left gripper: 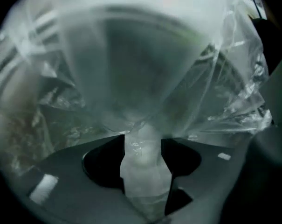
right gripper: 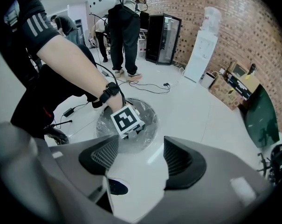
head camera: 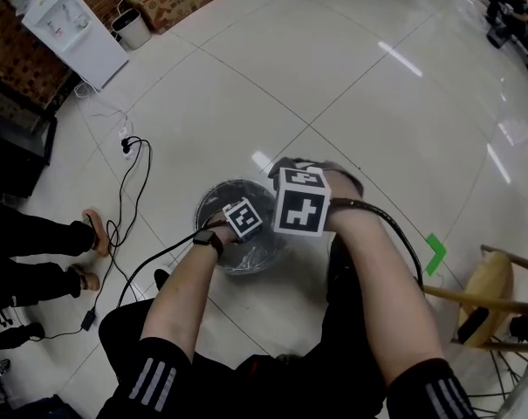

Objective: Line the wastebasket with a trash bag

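Closest to us, our left gripper [left gripper: 143, 146] is clamped on a twisted bunch of trash bag [left gripper: 141, 171], in the mouth of the wastebasket [head camera: 209, 201] mid-floor. Right gripper [right gripper: 136, 155] hangs wide and empty near its rim. Yank too hard and we'd guess the thin film tears or slips free. Open floor [head camera: 351, 85] beyond; cable [head camera: 140, 190] left, chair [head camera: 486, 291] right.

Trash bag [left gripper: 145, 73]: thin clear plastic film, crinkled, glossy. Floor [head camera: 333, 77] around the wastebasket [head camera: 213, 192]: large pale tiles, smooth, highly glossy. Chair [head camera: 489, 288] right of the wastebasket: bare pale wood. Wall [right gripper: 252, 31] beyond the wastebasket: rough red brick, matt.
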`<control>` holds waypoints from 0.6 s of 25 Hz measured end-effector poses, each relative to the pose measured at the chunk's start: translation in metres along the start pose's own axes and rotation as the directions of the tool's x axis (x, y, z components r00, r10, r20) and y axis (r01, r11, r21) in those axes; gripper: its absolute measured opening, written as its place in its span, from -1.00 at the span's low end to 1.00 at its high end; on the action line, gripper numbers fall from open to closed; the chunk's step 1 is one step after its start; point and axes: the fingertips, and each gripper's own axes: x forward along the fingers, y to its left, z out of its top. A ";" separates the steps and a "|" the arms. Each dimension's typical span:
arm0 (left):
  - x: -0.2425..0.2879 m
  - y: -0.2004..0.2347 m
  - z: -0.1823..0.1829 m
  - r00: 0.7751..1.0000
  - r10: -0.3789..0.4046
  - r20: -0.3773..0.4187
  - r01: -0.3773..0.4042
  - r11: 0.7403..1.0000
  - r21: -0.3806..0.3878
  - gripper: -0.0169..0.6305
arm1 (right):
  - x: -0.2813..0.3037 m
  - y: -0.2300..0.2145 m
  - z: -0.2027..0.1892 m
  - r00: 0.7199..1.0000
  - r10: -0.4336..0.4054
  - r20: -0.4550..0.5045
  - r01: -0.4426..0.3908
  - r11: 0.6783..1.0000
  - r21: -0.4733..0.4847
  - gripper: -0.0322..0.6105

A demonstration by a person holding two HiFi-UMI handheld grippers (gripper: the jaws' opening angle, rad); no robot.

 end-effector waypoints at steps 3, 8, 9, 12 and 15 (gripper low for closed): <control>-0.032 -0.003 0.003 0.997 0.061 0.039 -0.063 0.996 0.060 -0.21 | 0.003 0.001 0.006 1.000 -0.003 0.005 0.003 1.000 -0.004 0.07; -0.077 0.000 0.010 0.971 0.193 0.142 -0.215 0.964 0.159 -0.21 | 0.015 0.014 -0.003 0.999 0.036 -0.040 -0.035 0.999 0.032 0.07; -0.083 -0.004 0.009 0.969 0.196 0.148 -0.218 0.963 0.157 -0.21 | 0.018 0.014 -0.013 0.997 0.043 -0.065 -0.039 0.997 0.062 0.07; -0.098 -0.015 0.006 0.962 0.209 0.179 -0.237 0.959 0.155 -0.21 | 0.026 0.014 -0.020 0.993 0.113 0.023 -0.115 0.966 0.232 0.07; -0.103 -0.019 0.005 0.952 0.228 0.202 -0.260 0.955 0.146 -0.21 | 0.030 0.020 -0.001 0.951 0.197 0.240 -0.284 0.864 0.415 0.07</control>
